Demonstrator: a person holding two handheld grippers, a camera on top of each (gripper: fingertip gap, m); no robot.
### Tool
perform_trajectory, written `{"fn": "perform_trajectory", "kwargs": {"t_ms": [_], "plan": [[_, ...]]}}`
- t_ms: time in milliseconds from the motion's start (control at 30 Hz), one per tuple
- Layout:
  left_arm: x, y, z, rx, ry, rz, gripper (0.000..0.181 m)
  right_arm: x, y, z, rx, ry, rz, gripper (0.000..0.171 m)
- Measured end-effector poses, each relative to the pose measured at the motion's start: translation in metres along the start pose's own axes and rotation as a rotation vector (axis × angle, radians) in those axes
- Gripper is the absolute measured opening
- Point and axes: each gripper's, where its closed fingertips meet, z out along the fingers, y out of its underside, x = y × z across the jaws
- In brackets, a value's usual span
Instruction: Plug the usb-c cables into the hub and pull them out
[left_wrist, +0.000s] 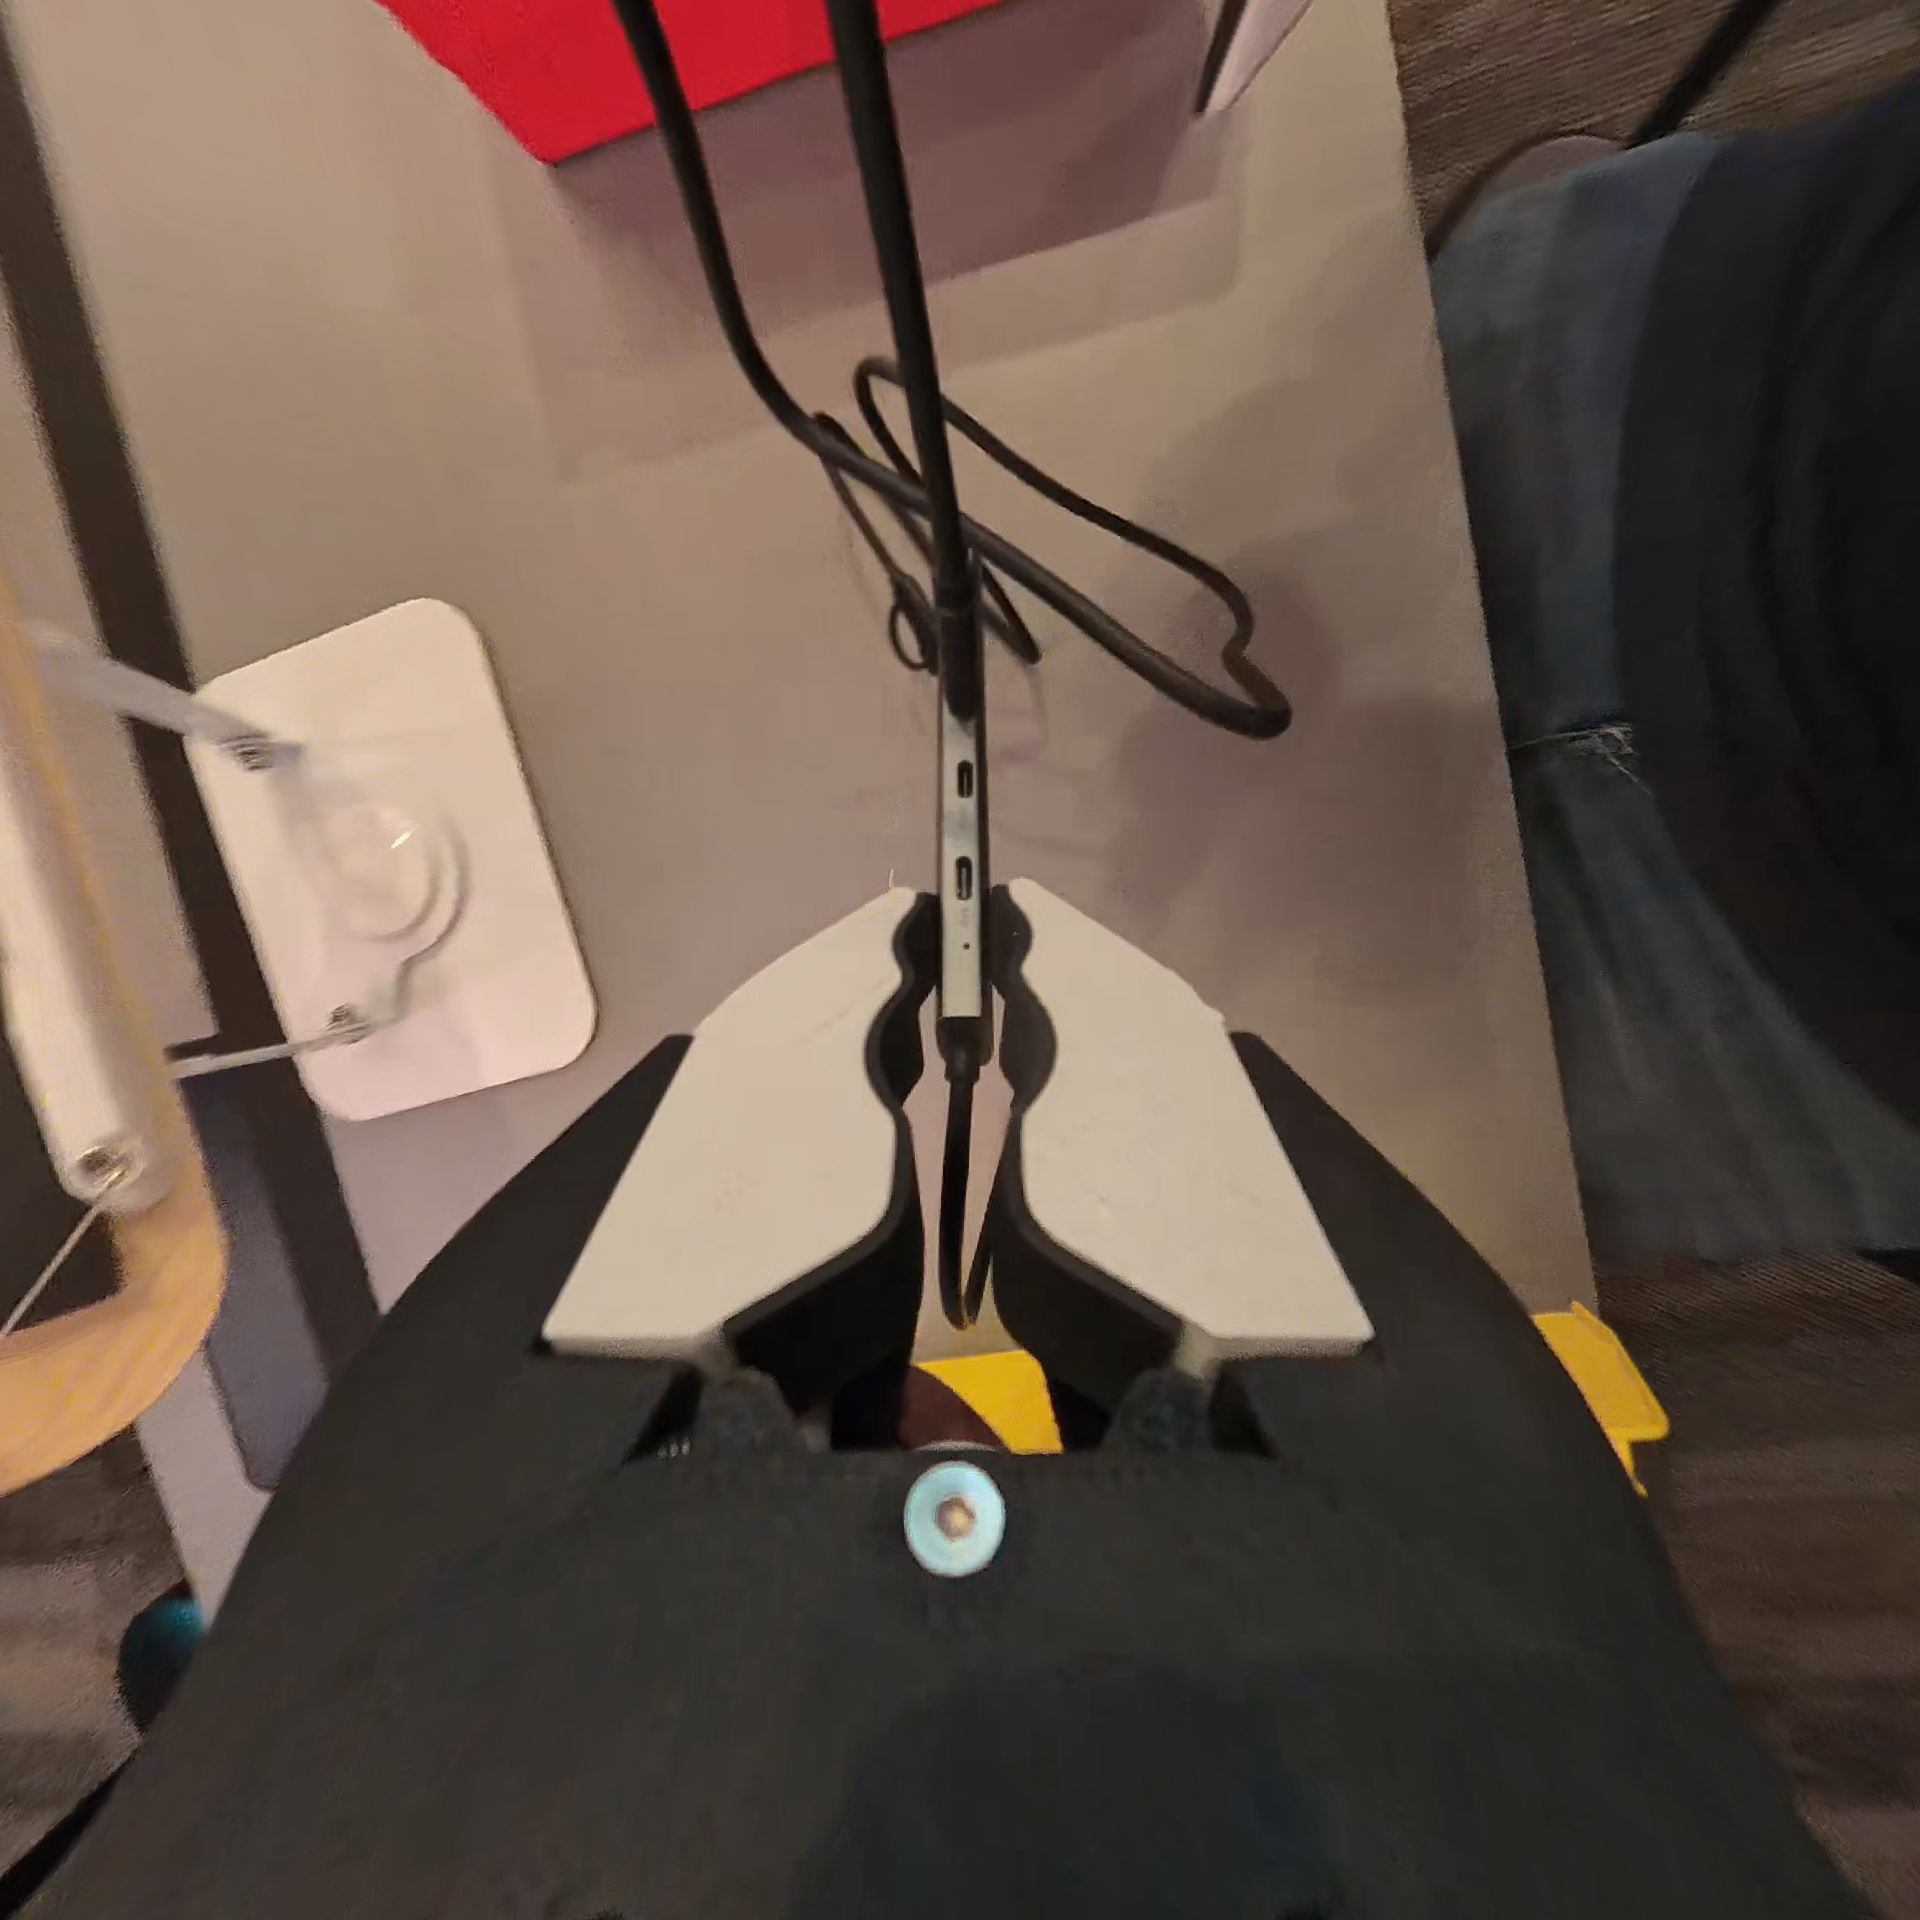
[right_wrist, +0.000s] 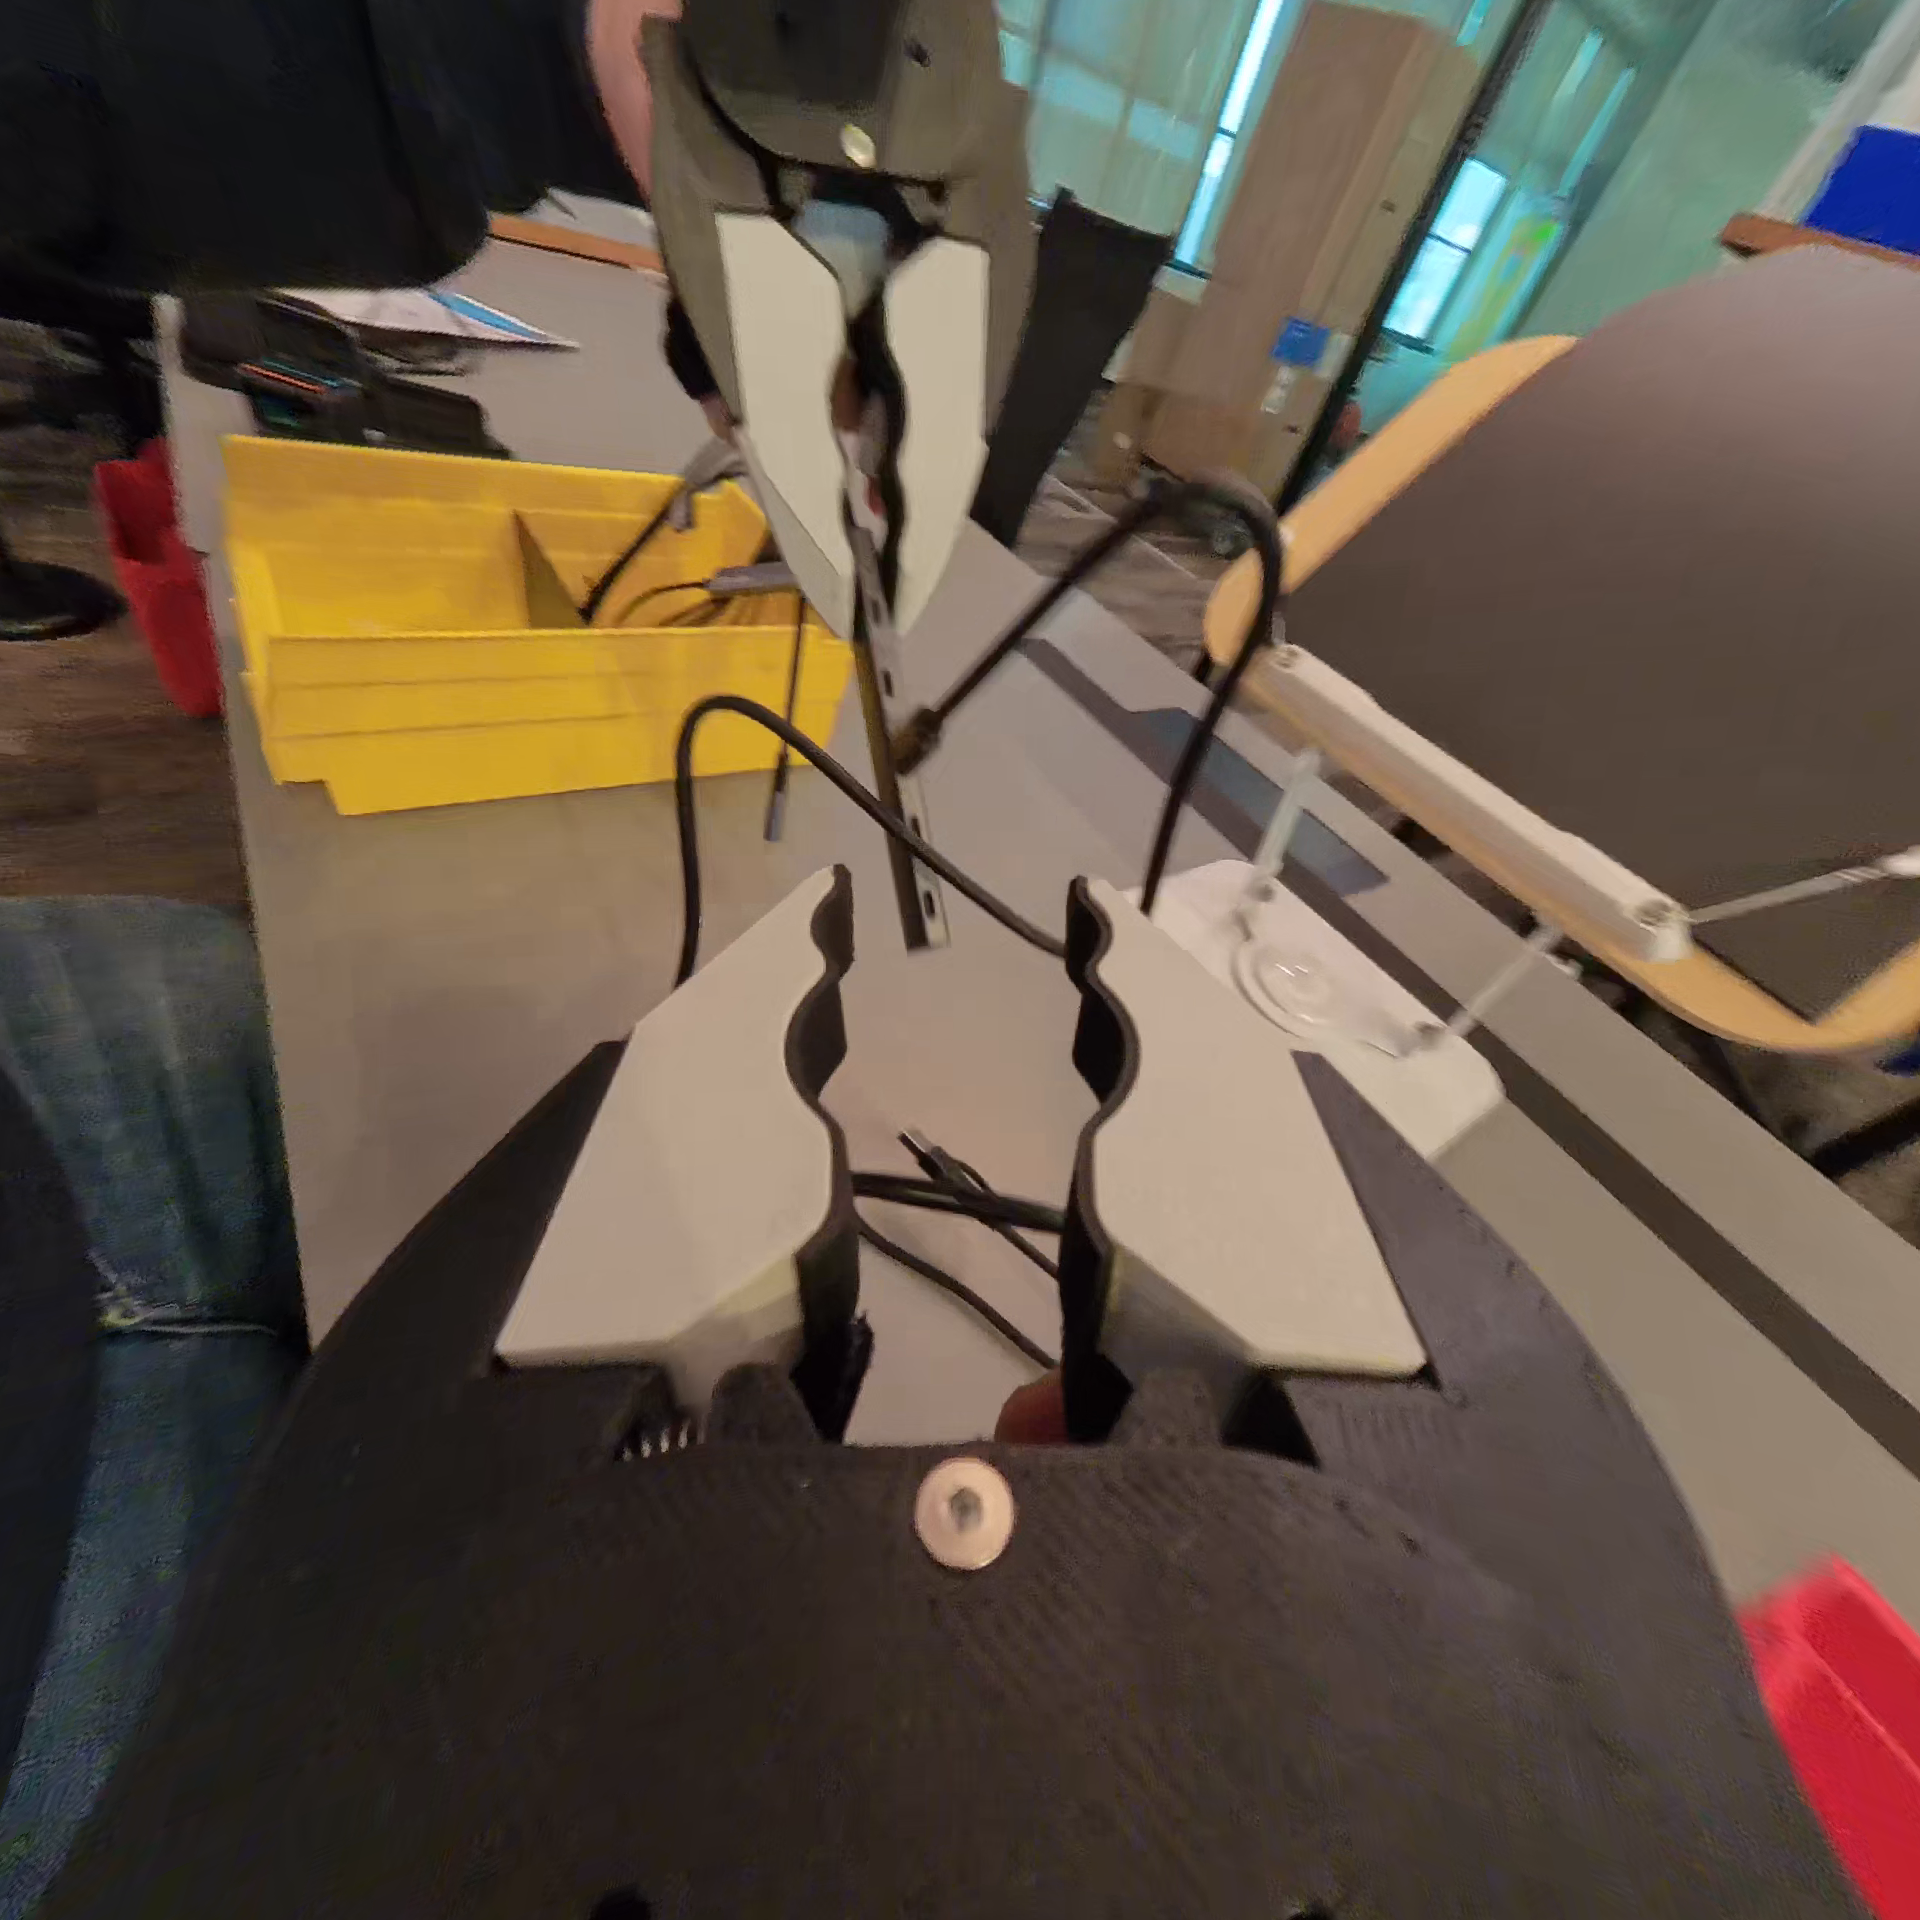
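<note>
- Grey table (right_wrist: 499, 966): loose black cables (left_wrist: 1091, 540) lie on it, a yellow bin (right_wrist: 520, 665) behind.
- Left gripper (left_wrist: 954, 904) is clamped on the slim hub (left_wrist: 964, 831), held edge-up above the table; both visible ports look empty.
- Right gripper (right_wrist: 956, 935) hangs spread and empty over a cable plug (right_wrist: 925, 1148), though blur hides details.
- Step: fetching a cable; next, close on that plug squarely.

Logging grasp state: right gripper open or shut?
Open. Right gripper fingers stand apart with bare table between them, gripping nothing.

My two grippers (left_wrist: 958, 894) (right_wrist: 956, 894) share black printed bodies, white fingers (right_wrist: 717, 1122) with wavy black pads, and a silver screw (right_wrist: 963, 1512) near the base.
</note>
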Motion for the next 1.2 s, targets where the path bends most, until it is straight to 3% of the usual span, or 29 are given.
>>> {"fn": "perform_trajectory", "kwargs": {"t_ms": [300,367,500,600,667,800,1067,1200], "plan": [[0.016,-0.007,0.029,-0.030,0.176,0.047,0.009,-0.036,0.050,0.067,-0.165,-0.196,-0.073,0.036],[0.020,-0.012,0.031,-0.021,0.217,0.052,0.009,-0.040,0.065,0.076,-0.214,-0.223,-0.071,0.012],[0.011,-0.009,0.036,-0.040,0.219,0.052,0.009,-0.041,0.071,0.084,-0.205,-0.238,0.055,0.007],[-0.009,-0.014,0.035,0.003,0.104,0.033,0.020,-0.033,0.067,0.082,-0.147,-0.246,0.231,0.006],[-0.026,-0.015,0.030,0.014,-0.033,0.039,0.038,-0.028,0.063,0.079,-0.106,-0.257,0.335,0.006],[-0.042,-0.025,0.012,0.062,-0.323,0.094,0.051,-0.019,0.053,0.074,-0.007,-0.277,0.544,0.006],[-0.028,-0.042,0.004,-0.016,-0.871,0.507,0.054,-0.028,0.044,0.070,0.073,-0.400,0.834,0.008],[-0.020,-0.043,0.024,-0.103,-0.839,0.692,0.061,-0.042,0.048,0.074,0.007,-0.431,0.811,0.008]]}}
